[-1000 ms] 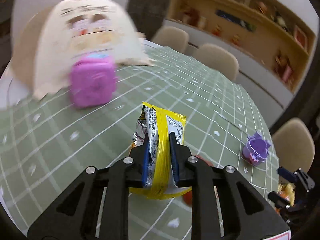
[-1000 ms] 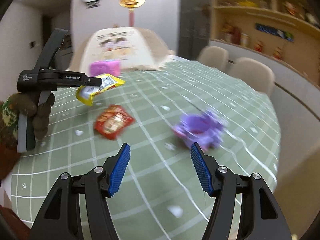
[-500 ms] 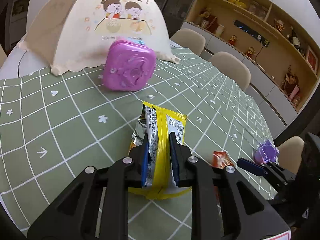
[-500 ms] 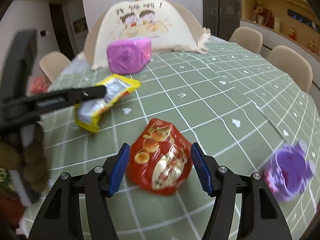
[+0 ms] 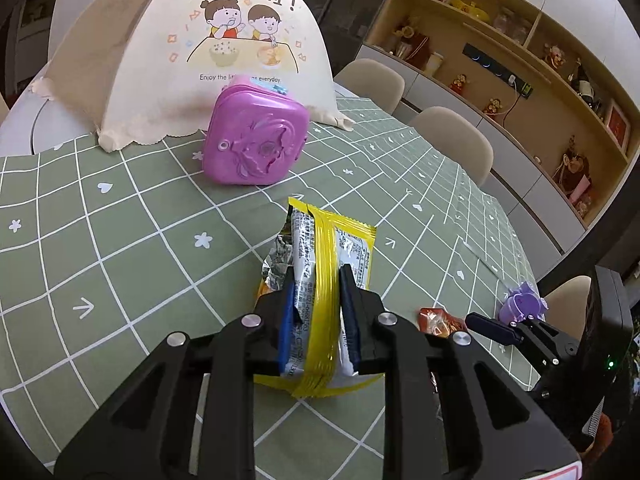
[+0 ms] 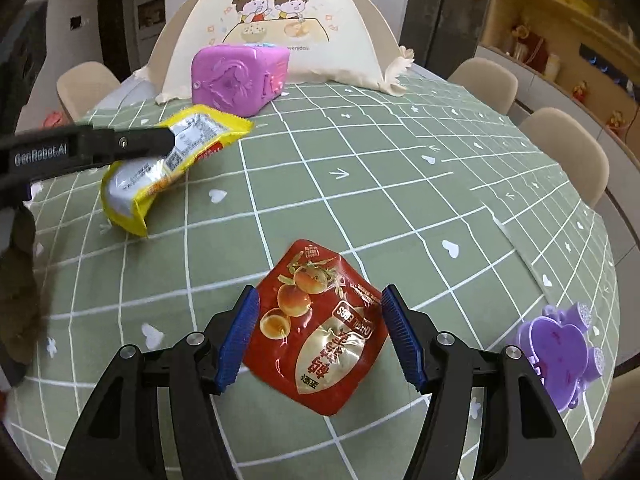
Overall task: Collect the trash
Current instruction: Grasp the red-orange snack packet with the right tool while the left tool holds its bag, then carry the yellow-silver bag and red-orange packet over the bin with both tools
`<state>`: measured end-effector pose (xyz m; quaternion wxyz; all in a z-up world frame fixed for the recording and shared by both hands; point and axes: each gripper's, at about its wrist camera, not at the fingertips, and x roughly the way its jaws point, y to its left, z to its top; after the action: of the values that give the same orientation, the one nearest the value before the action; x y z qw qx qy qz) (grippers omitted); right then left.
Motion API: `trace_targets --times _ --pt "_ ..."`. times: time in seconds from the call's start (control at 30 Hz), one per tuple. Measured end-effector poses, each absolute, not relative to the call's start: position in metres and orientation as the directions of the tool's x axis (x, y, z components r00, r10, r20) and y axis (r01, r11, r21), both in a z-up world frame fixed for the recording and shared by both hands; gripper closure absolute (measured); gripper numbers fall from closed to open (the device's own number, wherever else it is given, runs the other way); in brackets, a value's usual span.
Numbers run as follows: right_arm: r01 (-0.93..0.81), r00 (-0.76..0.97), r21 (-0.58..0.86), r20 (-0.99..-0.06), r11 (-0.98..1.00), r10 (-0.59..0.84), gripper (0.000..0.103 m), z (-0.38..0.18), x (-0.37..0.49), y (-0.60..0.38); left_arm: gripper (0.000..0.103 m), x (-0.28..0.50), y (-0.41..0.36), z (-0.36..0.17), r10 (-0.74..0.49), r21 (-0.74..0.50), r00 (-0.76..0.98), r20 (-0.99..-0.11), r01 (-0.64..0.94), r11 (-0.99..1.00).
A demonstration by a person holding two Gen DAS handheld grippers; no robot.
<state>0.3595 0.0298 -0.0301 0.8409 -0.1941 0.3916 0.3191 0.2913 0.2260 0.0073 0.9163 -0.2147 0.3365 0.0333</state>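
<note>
Left wrist view: my left tongs (image 5: 317, 312) clamped on yellow wrapper (image 5: 324, 264), long axis straight ahead; right tongs (image 6: 320, 336) agape astride red packet (image 6: 316, 332).

Lay flat on the tabletop (image 6: 360, 184), between the spread fingers of the right tool (image 6: 320, 336): a snack pouch (image 6: 316, 332). Sat left of it, pinched in the left tool (image 5: 316, 312), a wrapper (image 5: 324, 264). Stood behind both, a box (image 6: 236, 76), backed by a food cover (image 6: 280, 20). Rested far right, near the edge, a small toy (image 6: 556, 352).
</note>
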Motion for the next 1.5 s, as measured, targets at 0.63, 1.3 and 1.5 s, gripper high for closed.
trace_targets --times 0.63,1.3,1.5 --pt "-0.732 0.362 0.022 -0.833 0.681 0.417 0.039 -0.03 0.357 0.014 0.084 0.293 0.231 0.004 -0.104 -0.393 0.759 -0.642 -0.209 0.896" --pt "-0.703 0.494 -0.042 -0.747 0.71 0.445 0.083 0.0 0.328 -0.012 0.084 0.279 0.203 0.017 -0.127 -0.38 0.784 -0.608 -0.147 0.913" --pt "-0.649 0.562 -0.026 -0.691 0.76 0.455 0.083 0.029 0.308 -0.058 0.084 0.258 0.155 0.04 -0.14 -0.32 0.812 -0.567 -0.061 0.945"
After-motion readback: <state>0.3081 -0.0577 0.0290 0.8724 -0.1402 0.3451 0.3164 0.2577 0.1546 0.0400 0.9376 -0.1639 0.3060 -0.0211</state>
